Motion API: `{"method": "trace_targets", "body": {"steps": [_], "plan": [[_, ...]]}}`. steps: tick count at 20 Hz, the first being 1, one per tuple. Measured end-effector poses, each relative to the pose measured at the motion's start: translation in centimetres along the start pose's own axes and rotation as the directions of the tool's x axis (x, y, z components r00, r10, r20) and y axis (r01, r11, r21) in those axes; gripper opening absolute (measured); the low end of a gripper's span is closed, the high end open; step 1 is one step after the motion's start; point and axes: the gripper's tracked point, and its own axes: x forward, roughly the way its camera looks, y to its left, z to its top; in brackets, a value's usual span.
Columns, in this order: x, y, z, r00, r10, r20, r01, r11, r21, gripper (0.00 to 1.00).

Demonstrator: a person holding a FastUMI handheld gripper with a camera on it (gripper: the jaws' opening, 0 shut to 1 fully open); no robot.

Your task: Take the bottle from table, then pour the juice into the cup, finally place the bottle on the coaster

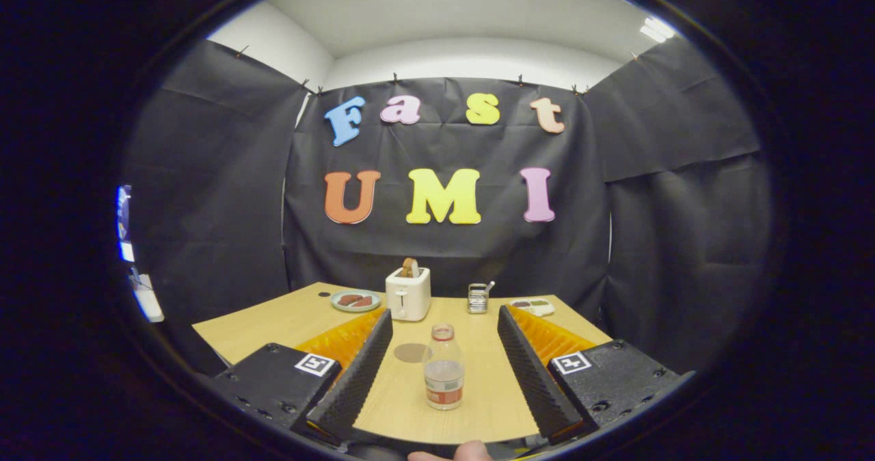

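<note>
Standing on the pale wooden table [273, 324], everything had room around it: a broad bare stretch of tabletop ran from the near edge up to the clutter along the far edge, by the black cloth wall. The table's left corner and its far right edge were both in sight, with the wall close behind them.

At the back sat a boxy white toaster [408, 294] with a slice of bread poking up, a round grey-green plate [355, 301] of something dark to its left, a small metal holder [478, 298] with a stick in it to its right, and a flat white tray [533, 306] beyond that.

The gripper [444, 324] was spread wide, its two black ribbed pads [359, 372] well apart, orange bodies behind them, touching nothing. Between the fingers, free of both, the bottle [443, 376] stood upright: clear smooth plastic, a band of label near its base. Just left and a little beyond it lay the coaster [410, 352], a flat brown disc. A fingertip [472, 451] showed at the very bottom.
</note>
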Motion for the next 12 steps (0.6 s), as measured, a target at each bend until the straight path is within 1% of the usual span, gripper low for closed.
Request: {"method": "trace_targets", "body": {"steps": [2, 8, 12], "plan": [[0.8, -0.4, -1.5, 1.0, -0.004, -0.017, 0.004, 1.0, 0.018, 1.0], [3.3, -1.1, -5.9, 0.998, -0.021, -0.053, 0.021, 1.0, 0.014, 1.0], [4.7, -0.9, -9.2, 0.996, -0.032, -0.086, 0.031, 0.999, -0.012, 1.0]]}}
